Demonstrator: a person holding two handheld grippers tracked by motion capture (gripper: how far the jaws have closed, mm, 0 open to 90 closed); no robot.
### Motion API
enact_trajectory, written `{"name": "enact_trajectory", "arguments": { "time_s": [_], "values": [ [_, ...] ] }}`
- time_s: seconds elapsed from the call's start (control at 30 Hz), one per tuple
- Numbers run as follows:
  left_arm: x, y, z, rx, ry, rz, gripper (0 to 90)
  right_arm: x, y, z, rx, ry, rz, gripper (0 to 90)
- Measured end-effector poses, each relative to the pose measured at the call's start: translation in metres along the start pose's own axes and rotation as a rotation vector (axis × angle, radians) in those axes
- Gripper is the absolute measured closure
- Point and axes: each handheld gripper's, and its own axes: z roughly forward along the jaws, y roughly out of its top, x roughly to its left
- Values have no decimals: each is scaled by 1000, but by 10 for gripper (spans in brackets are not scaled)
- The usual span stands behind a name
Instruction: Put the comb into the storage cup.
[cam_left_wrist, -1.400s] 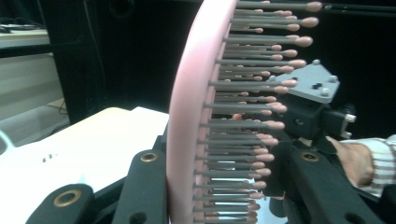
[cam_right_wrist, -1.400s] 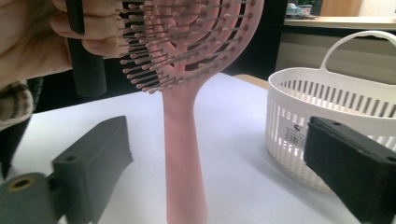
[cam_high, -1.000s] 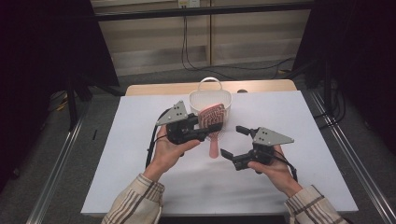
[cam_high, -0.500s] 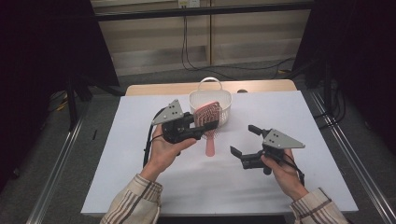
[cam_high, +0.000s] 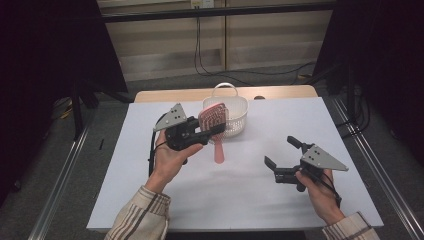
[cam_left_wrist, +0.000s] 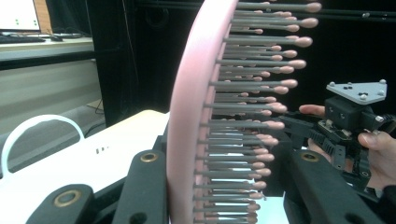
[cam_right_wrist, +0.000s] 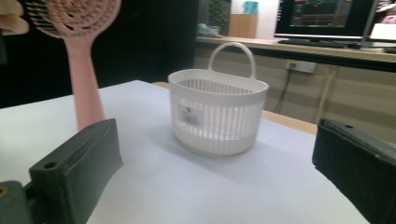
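Note:
My left gripper is shut on the head of a pink hairbrush, held above the white table with the handle hanging down. In the left gripper view the brush stands edge-on between the jaws, bristles facing right. Just behind the brush stands a white slatted basket with a carry handle. My right gripper hovers open over the right half of the table, with nothing between its jaws. In the right gripper view the basket sits ahead between the wide jaws, and the brush hangs at the upper left.
A white sheet covers the table, with a strip of bare wood at the far edge. Metal rails run along both sides of the table, and cables hang against the back wall. The other hand's gripper shows at the right of the left gripper view.
My right gripper has drawn away from the brush handle to the right. The left gripper and brush have stayed put.

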Motion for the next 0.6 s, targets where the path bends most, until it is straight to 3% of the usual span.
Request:
{"name": "enact_trajectory", "arguments": {
  "time_s": [0.07, 0.17, 0.23, 0.6],
  "values": [
    [1, 1, -2, -6, 1, -1, 630, -1, -1, -4, -5, -14, 1, 9],
    [0, 3, -3, 16, 29, 41, 631, -4, -3, -10, -9, -11, 3, 9],
    [1, 4, -3, 3, 14, 20, 631, -5, -5, -14, -3, -22, 2, 9],
    [8, 11, -10, -17, 53, 32, 631, -13, -14, -40, 1, -80, 14, 3]
  ]
}}
